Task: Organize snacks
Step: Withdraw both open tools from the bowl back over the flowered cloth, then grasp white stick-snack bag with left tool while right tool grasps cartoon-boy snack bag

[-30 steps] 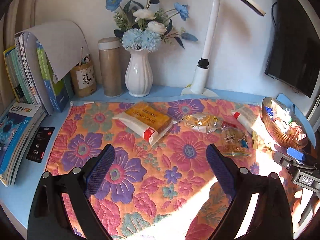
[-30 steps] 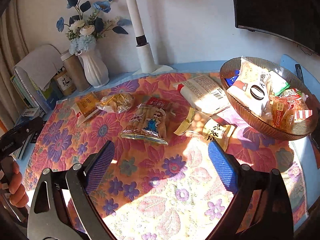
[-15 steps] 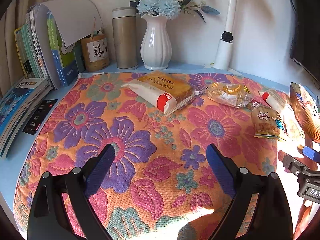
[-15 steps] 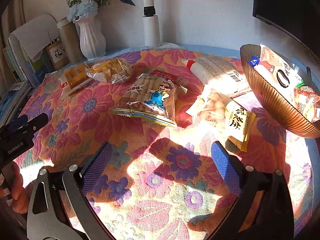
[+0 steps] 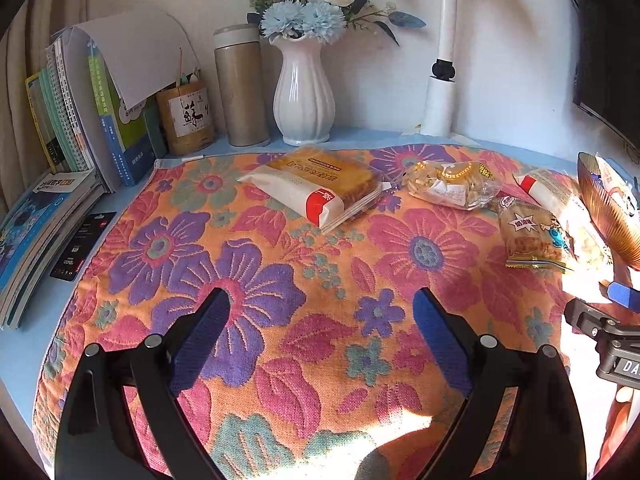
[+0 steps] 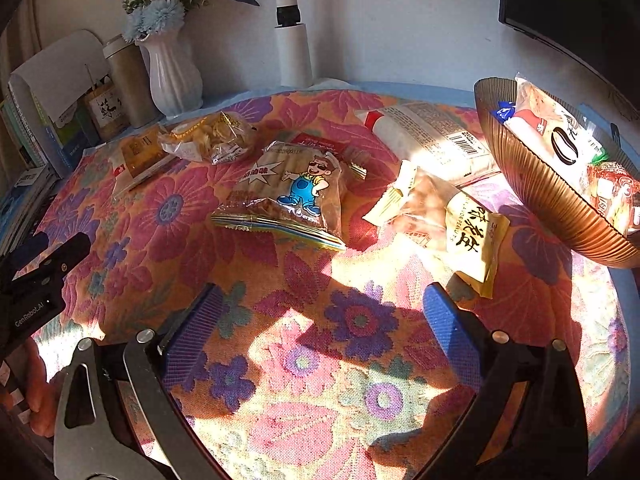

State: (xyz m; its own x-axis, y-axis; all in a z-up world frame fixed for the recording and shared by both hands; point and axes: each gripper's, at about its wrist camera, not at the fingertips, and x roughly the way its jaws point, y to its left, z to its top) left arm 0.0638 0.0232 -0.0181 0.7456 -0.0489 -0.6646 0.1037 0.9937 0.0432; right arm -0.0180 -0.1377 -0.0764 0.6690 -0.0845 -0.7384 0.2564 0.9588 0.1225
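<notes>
Snack packs lie on a floral cloth (image 5: 320,280). A white and orange cake pack (image 5: 316,188) sits at the back, a clear bag of small yellow snacks (image 5: 452,184) to its right, then a cartoon biscuit-stick bag (image 6: 288,188). A yellow peanut pack (image 6: 452,216) and a long white pack (image 6: 432,136) lie beside a brown ribbed bowl (image 6: 552,196) that holds several snacks. My left gripper (image 5: 320,320) is open and empty, well short of the cake pack. My right gripper (image 6: 320,320) is open and empty, short of the biscuit bag and the peanut pack.
A white vase of blue flowers (image 5: 304,92), a beige flask (image 5: 240,88), a pen pot (image 5: 188,116) and a white lamp post (image 5: 440,80) stand along the back wall. Books (image 5: 72,120) stand and lie at the left. A dark screen (image 6: 572,8) hangs at the right.
Both grippers have moved forward and lower over the cloth, so the snacks look nearer and larger. Both stay open. No snack has moved.
</notes>
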